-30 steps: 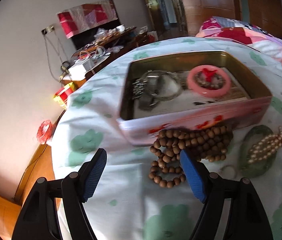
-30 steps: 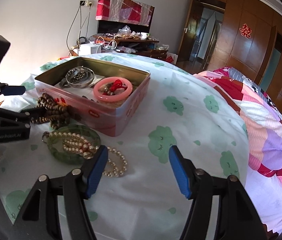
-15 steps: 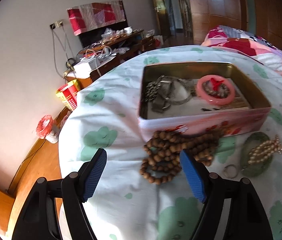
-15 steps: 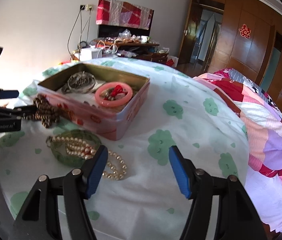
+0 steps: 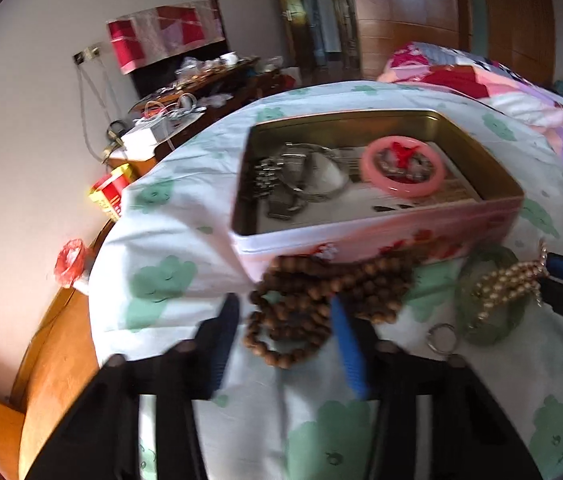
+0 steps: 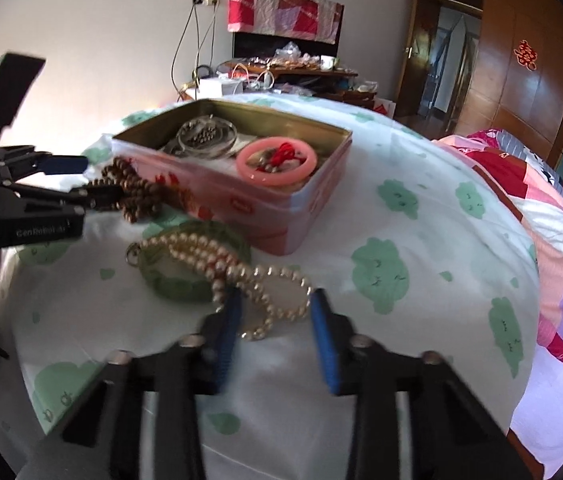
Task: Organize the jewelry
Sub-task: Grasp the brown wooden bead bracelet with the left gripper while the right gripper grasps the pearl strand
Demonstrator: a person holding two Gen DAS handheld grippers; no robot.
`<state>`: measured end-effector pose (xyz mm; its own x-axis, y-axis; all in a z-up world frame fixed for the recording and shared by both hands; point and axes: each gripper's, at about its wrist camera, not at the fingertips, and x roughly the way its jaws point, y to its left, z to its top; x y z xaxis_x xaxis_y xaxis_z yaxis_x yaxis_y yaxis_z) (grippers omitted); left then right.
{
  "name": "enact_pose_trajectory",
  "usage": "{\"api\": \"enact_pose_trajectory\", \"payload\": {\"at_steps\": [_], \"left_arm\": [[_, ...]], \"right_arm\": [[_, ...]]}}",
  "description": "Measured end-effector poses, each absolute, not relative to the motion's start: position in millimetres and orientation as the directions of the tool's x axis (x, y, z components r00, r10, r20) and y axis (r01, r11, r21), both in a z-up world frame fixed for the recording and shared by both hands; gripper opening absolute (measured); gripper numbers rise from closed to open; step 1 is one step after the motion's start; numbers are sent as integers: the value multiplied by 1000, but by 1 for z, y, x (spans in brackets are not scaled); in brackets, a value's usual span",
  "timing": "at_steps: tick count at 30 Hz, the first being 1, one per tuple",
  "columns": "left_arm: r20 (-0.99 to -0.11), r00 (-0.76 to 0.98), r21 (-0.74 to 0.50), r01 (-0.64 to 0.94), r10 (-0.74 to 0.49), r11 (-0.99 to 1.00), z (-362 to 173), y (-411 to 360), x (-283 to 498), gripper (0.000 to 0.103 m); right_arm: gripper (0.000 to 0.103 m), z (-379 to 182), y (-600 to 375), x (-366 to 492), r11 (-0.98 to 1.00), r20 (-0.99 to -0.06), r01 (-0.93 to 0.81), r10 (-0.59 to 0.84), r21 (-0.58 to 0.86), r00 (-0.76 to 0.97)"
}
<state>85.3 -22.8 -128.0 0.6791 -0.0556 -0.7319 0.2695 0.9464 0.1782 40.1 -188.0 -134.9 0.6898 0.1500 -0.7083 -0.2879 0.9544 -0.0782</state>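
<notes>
An open pink tin [image 5: 377, 240] sits on the white sheet with green prints [image 6: 381, 272] and serves as the anchor for everything else. Inside it lie a pink bangle [image 5: 403, 167] toward its right end and a tangle of silver bracelets [image 5: 301, 178] toward its left. Against the tin's near wall lies a heap of brown wooden beads [image 5: 313, 300]; the left gripper [image 5: 285, 334] has just been closing its jaws, which now stand at a middling gap with the lower loops of those beads between them, though contact by the pads cannot be told through the blur. To the right of the beads, still in front of the tin, a green bangle [image 6: 185, 280] lies flat with a pearl strand [image 6: 217, 258] draped across it. The right gripper [image 6: 277, 322] has likewise been closing, its fingers now narrow around the strand's near loop; a firm pinch cannot be told.
</notes>
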Motion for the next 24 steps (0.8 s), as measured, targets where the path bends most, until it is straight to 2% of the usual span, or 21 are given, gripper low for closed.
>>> {"api": "enact_pose_trajectory", "payload": {"at_steps": [4,5,14,15,24], "left_arm": [[-729,682,177,274,-61,945,-128,-23,84,33],[-727,684,181,270,-56,946,-128,-22,84,14],[-734,671,123,281,-103,952,-122,-13,82,12],[-731,674,117,279,-107,953,-119,-11,81,7],[-683,723,132,265,-106,955,-89,-3,72,6]], "right_arm": [[11,-137,-184,38,950,-707,-298,145,-97,692],[11,-138,-185,37,951,-708,-296,145,-94,691],[9,-130,-191,36,962,-682,-261,137,-81,718],[9,-128,-191,35,963,-678,-258,138,-79,722],[8,-103,-191,30,967,-618,-235,127,-96,776]]}}
